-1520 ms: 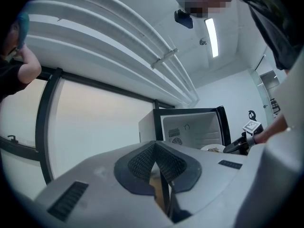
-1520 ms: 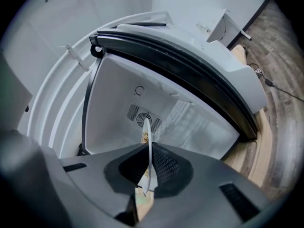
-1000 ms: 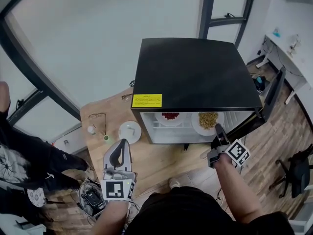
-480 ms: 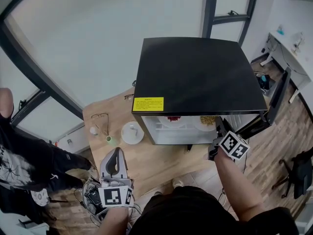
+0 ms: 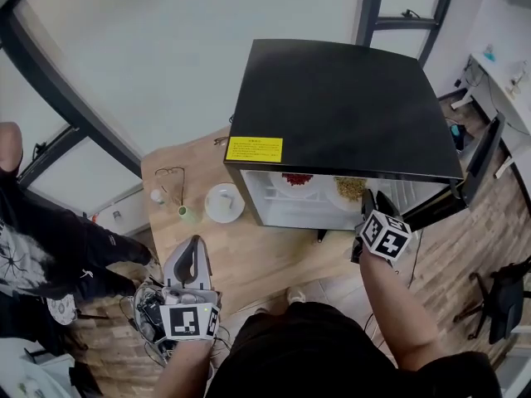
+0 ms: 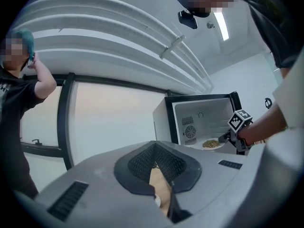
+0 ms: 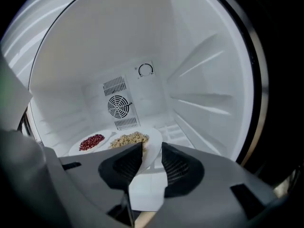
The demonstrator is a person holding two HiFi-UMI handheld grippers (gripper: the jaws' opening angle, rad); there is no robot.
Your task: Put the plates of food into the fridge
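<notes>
Plates both lie inside the fridge: the plate of red food at centre left of my right gripper view, the plate of yellow food just beside it. My right gripper has just been opening its fingers (that plate's rim shows between them, not pressed). My left gripper, lower left in the head view, has its fingers closed on nothing.

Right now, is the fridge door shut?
No, the fridge door stands open, showing the red food plate and the beige food plate inside.
</notes>
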